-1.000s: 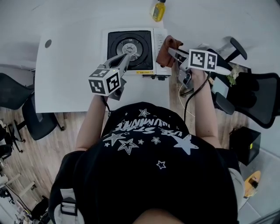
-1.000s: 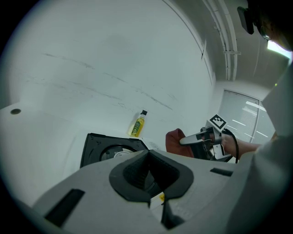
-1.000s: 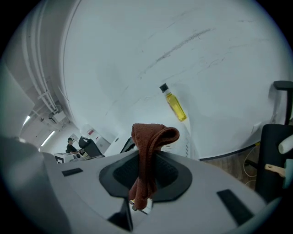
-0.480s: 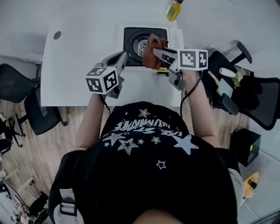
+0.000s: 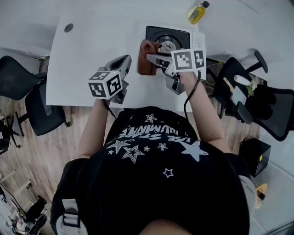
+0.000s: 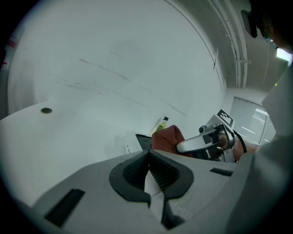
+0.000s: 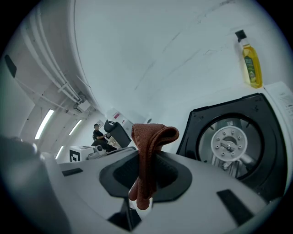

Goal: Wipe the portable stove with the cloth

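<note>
A white table [image 5: 87, 41] bears the portable stove [image 5: 157, 36]. At the stove's near-left corner, the right gripper [image 5: 151, 58] clamps the brown cloth [image 5: 145, 65]. Farther left of the stove, the left gripper [image 5: 124, 61] has its jaws together, empty. Beyond the stove lies a yellow bottle [image 5: 197, 13].

Stove [image 5: 172, 39] on table [image 5: 92, 46], bottle [image 5: 197, 12] behind it; cloth [image 5: 144, 66] at stove's front-left corner.

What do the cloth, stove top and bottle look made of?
Cloth: soft woven or terry fabric, matte rust-brown; it folds and droops.
Stove: probably painted metal, glossy black top; burner bare silvery metal.
Bottle: likely clear plastic, yellow liquid showing through, black cap.
</note>
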{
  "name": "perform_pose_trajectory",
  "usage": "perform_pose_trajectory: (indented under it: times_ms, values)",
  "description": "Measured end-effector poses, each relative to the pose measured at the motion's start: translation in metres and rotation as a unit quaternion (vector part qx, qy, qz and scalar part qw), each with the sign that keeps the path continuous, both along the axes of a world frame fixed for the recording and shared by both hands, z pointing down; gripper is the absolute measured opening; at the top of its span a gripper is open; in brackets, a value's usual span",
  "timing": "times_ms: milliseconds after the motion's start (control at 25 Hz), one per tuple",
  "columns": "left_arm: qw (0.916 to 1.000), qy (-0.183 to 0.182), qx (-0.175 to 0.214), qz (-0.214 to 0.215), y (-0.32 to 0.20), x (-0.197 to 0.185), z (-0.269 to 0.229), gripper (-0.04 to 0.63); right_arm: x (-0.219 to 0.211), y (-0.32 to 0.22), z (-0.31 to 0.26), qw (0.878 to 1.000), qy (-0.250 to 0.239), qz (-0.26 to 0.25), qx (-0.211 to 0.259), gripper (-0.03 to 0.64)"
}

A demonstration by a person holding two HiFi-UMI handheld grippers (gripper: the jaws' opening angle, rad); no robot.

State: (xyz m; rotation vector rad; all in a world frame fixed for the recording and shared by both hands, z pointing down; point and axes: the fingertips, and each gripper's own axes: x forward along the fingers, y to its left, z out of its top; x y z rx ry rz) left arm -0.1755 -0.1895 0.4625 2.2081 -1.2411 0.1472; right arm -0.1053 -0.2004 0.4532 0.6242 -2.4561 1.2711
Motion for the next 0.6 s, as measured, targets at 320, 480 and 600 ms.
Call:
perform_pose_trajectory:
  times_ms: [320,480,600]
  values:
    - [0.9999,-0.003,-0.01,-0.005,0.006,-0.025,0.007,0.008,-0.023,0.003,0.035,0.999,0.034,-0.013,-0.02,0.067]
    - [0.9999,-0.007,-0.015,0.002,0.007,-0.028,0.01,0.008,-0.02,0.0,0.048,0.999,0.042,-0.006,-0.035,0.067]
    - [0.9998,-0.006,-0.018,0.009,0.004,-0.026,0.011,0.008,-0.015,-0.002,0.053,0.998,0.045,-0.001,-0.04,0.067]
